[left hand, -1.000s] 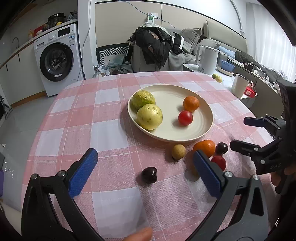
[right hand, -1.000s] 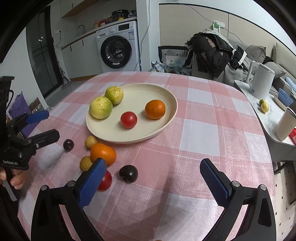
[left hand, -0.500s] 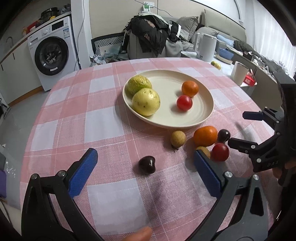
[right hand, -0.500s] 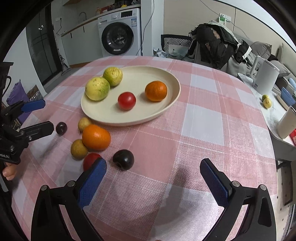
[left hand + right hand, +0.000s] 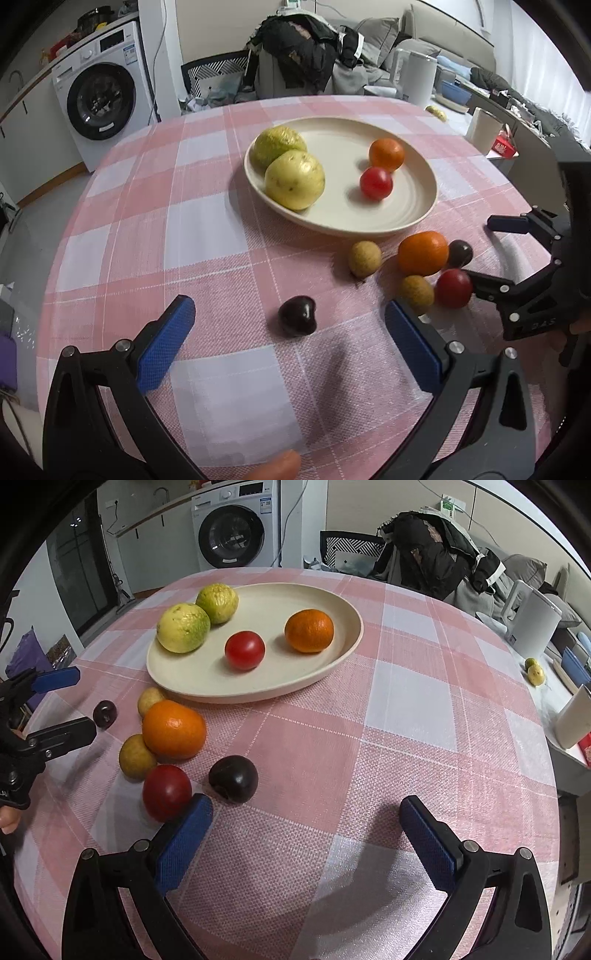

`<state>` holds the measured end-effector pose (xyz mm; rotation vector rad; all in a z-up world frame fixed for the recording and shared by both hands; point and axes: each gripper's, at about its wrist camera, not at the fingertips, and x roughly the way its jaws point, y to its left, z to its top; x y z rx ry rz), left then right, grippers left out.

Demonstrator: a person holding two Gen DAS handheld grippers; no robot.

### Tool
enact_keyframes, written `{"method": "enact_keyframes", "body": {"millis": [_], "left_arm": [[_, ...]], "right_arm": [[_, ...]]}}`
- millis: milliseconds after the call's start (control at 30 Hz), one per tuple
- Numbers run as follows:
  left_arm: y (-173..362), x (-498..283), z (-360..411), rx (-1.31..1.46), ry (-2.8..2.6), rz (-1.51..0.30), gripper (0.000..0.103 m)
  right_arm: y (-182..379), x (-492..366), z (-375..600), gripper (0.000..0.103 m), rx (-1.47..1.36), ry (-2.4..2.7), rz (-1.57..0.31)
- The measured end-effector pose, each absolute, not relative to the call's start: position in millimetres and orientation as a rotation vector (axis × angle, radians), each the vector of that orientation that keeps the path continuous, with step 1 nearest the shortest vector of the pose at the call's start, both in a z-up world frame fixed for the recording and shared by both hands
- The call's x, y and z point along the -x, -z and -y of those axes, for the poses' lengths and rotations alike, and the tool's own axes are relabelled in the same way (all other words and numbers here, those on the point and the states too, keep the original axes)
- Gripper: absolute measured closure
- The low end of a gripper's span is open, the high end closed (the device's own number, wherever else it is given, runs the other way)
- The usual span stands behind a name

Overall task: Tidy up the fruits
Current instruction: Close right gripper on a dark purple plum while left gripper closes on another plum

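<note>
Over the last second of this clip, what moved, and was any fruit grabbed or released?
Both grippers came closer to the loose fruit: the left gripper toward the dark plum, the right gripper toward the red tomato and the second plum. Both stayed open; nothing was grabbed or released. No fruit shifted; the plate kept its four.

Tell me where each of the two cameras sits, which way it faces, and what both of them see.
Left wrist: rides the left gripper, facing across the table toward the plate; its open blue jaws frame a dark plum, and the right gripper shows at the right edge.
Right wrist: rides the right gripper, jaws open, facing the plate from the other side; the left gripper shows at the left edge.
Shared: plate, loose orange, washing machine.
</note>
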<state>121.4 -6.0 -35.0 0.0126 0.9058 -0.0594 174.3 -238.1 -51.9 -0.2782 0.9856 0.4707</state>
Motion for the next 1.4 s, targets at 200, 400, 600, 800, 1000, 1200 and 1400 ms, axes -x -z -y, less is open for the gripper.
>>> {"method": "enact_keyframes", "body": {"millis": [200, 400, 600, 800, 1000, 1200, 1400], "left_arm": [[45.0, -126.0, 4.0, -0.017, 0.050, -0.942, 0.001], [50.8, -129.3, 6.0, -0.034, 0.054, -0.964, 0.001], [53.7, -130.5, 6.5, -0.041, 0.077, -0.977, 0.008], [56.9, -130.1, 5.2, -0.033, 0.109, -0.982, 0.025], [55.6, -127.4, 6.6, -0.036, 0.136, -0.975, 0.036], [53.2, -125.4, 4.1, -0.015, 0.157, -0.964, 0.051], [51.2, -124.0, 0.0, 0.018, 0.177, -0.954, 0.081]], "right_arm": [[52.1, -174.4, 236.7, 0.000, 0.275, -0.478, -0.980], [51.1, -174.1, 234.6, 0.007, 0.281, -0.490, -0.965], [46.4, -168.0, 228.7, 0.031, 0.291, -0.539, -0.942], [44.7, -160.2, 222.1, 0.047, 0.315, -0.577, -0.931], [42.6, -153.8, 220.1, 0.066, 0.312, -0.616, -0.923], [41.7, -150.9, 218.6, 0.076, 0.305, -0.643, -0.923], [41.8, -151.7, 219.8, 0.077, 0.297, -0.647, -0.925]]}}
